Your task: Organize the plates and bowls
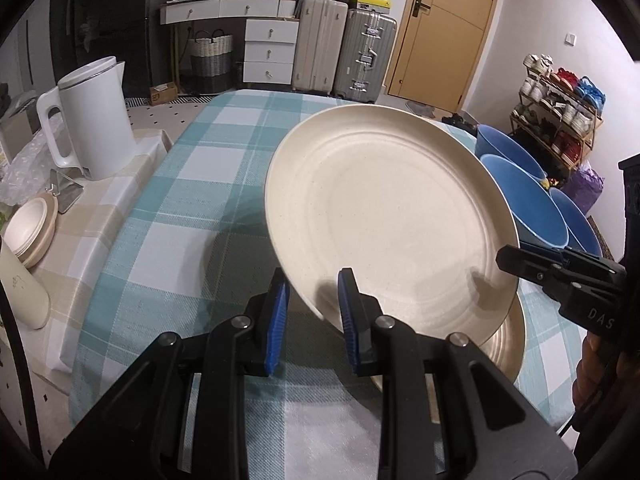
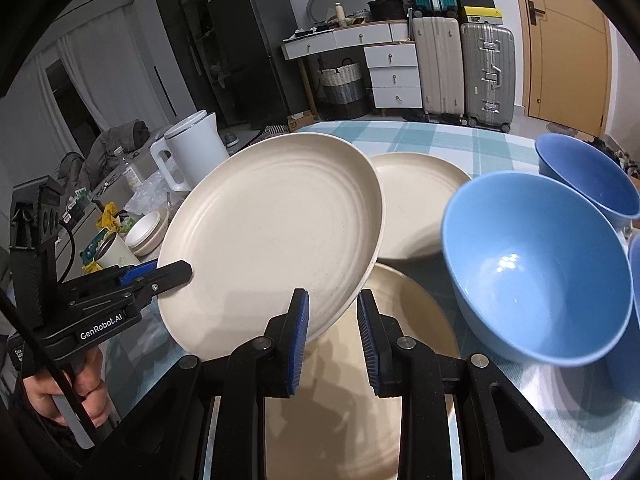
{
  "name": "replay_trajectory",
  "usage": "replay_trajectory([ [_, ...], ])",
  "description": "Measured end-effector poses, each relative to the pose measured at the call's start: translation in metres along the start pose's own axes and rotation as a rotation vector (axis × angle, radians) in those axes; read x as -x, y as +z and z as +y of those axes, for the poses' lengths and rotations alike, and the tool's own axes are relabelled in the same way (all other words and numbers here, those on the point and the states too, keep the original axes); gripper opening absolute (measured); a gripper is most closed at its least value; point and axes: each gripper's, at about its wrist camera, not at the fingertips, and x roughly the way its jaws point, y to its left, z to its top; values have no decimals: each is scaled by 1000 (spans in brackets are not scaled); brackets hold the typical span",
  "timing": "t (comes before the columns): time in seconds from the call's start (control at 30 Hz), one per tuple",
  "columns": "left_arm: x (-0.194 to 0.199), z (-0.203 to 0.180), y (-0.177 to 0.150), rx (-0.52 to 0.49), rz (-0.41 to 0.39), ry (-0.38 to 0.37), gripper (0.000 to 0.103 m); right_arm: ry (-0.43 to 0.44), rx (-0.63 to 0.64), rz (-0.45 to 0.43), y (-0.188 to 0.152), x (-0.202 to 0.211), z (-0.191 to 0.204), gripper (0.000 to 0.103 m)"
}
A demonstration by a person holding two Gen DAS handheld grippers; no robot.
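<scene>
The cream plate (image 1: pixel 384 216) is up off the counter (image 1: pixel 192 208), tilted, held at two spots on its near rim. Furthest left, on a side surface in a beige check cloth, stand a white kettle (image 1: pixel 94 120) and a stack of small cream dishes (image 1: pixel 30 232). Next comes the left hand-held gripper (image 1: pixel 314 320); its jaws stand narrow and pinch the plate's rim between the blue pads. The right hand-held gripper (image 2: pixel 334 338) is likewise narrow and clamped on the same plate's edge further along. Right under the lifted plate another cream plate (image 2: pixel 392 320) lies flat on the teal check cloth, and a third plate (image 2: pixel 420 208) sits beyond it. At the far right, three blue bowls cluster close together, the nearest bowl (image 2: pixel 532 268) just beside the flat plates.
</scene>
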Motion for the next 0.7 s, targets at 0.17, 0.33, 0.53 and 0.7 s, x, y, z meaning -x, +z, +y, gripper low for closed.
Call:
replay_trajectory([
  [0.17, 3, -8, -8, -16, 14, -10, 21, -5, -10, 1, -10, 10, -5, 26],
  [0.33, 4, -14, -16, -40, 25, -13, 21, -10, -20, -1, -16, 18, -6, 26],
  [0.53, 2, -17, -23, -63, 39, -23, 21, -25, -27, 5, -25, 22, -5, 26],
  [0.7, 2, -22, -30, -79, 47, -31, 21, -41, -36, 13, -35, 26, -6, 26],
])
